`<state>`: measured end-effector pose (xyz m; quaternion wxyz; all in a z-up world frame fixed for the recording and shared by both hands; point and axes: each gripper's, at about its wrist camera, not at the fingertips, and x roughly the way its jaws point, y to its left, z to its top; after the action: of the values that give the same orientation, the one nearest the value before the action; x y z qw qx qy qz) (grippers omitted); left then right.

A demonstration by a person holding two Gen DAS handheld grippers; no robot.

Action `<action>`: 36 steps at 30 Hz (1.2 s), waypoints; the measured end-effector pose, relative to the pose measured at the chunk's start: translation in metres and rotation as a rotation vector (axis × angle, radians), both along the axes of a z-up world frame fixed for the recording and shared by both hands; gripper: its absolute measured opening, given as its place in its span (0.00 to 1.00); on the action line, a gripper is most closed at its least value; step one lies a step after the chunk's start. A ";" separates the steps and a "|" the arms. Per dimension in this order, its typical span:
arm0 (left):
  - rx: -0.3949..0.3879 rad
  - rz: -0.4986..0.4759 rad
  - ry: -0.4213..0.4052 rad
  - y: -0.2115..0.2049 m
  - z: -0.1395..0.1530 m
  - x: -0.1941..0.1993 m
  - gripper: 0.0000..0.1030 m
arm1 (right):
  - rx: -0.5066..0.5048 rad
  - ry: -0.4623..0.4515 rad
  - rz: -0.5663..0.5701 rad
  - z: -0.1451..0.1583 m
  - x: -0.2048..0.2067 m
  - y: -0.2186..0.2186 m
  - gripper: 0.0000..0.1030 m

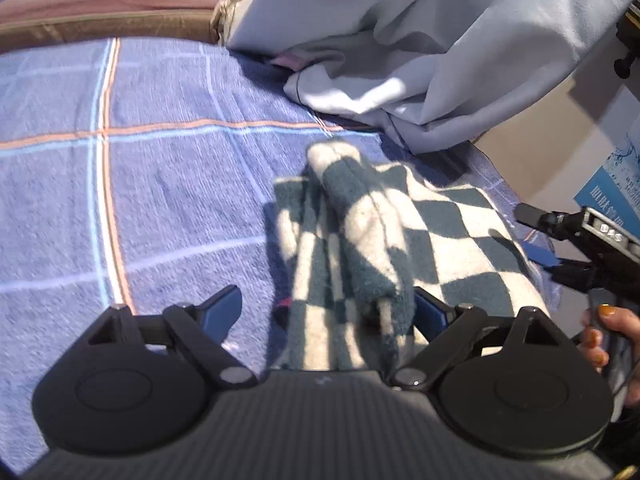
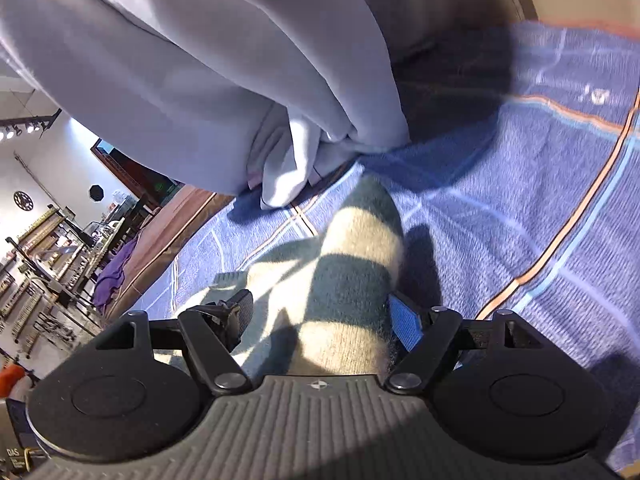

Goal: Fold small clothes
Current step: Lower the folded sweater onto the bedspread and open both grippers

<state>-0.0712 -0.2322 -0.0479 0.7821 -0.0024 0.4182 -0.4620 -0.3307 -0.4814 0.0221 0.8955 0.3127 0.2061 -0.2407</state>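
Note:
A teal-and-cream checkered cloth [image 1: 360, 232] lies bunched on a blue plaid bedspread [image 1: 160, 200]. My left gripper [image 1: 326, 308] is open, its jaws wide apart, with a ridge of the cloth between them. My right gripper [image 2: 324, 312] is also open, its jaws on either side of a fold of the same cloth [image 2: 352, 272]. The right gripper also shows in the left wrist view [image 1: 536, 236] at the cloth's right edge, held by a hand.
A pile of pale grey garments [image 1: 400, 40] lies at the far side of the bedspread and also fills the top of the right wrist view [image 2: 200, 60]. The bed's edge and floor lie to the right [image 1: 560, 128]. A room with shelves lies beyond [image 2: 48, 240].

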 end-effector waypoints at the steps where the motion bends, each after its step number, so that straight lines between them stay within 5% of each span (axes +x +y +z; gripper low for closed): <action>1: -0.003 0.017 -0.044 0.005 0.008 -0.001 0.88 | -0.061 0.012 0.024 0.010 0.000 0.009 1.00; 4: -0.101 0.045 -0.144 0.018 0.035 -0.006 0.75 | -0.264 0.059 0.169 0.030 0.005 0.048 1.00; 6: -0.117 -0.041 -0.226 0.013 0.048 -0.018 0.66 | -0.338 0.092 0.268 0.033 0.007 0.070 0.60; 8: -0.100 -0.138 -0.311 0.000 0.053 -0.035 0.57 | -0.381 0.146 0.296 0.028 0.006 0.086 0.50; 12: -0.020 -0.284 -0.373 -0.031 0.035 -0.060 0.47 | -0.383 0.225 0.282 0.009 -0.002 0.097 0.50; 14: 0.054 -0.287 -0.358 -0.036 0.018 -0.061 0.46 | -0.407 0.279 0.261 0.000 -0.005 0.102 0.50; 18: 0.068 -0.253 -0.237 -0.027 -0.007 -0.045 0.48 | -0.399 0.310 0.247 -0.011 -0.012 0.110 0.50; 21: 0.075 -0.272 -0.270 -0.027 -0.010 -0.046 0.48 | -0.447 0.339 0.237 -0.018 -0.011 0.118 0.51; 33: 0.091 -0.308 -0.329 -0.026 -0.021 -0.054 0.57 | -0.506 0.400 0.198 -0.032 -0.016 0.129 0.54; 35: 0.098 -0.312 -0.338 -0.027 -0.021 -0.055 0.60 | -0.512 0.415 0.195 -0.033 -0.015 0.131 0.58; 36: 0.108 -0.305 -0.346 -0.027 -0.020 -0.056 0.70 | -0.511 0.421 0.193 -0.033 -0.015 0.132 0.60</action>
<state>-0.1271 -0.2590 -0.0681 0.7621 0.1821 0.2976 -0.5453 -0.3454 -0.3494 -0.0107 0.9014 0.0006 0.3478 -0.2579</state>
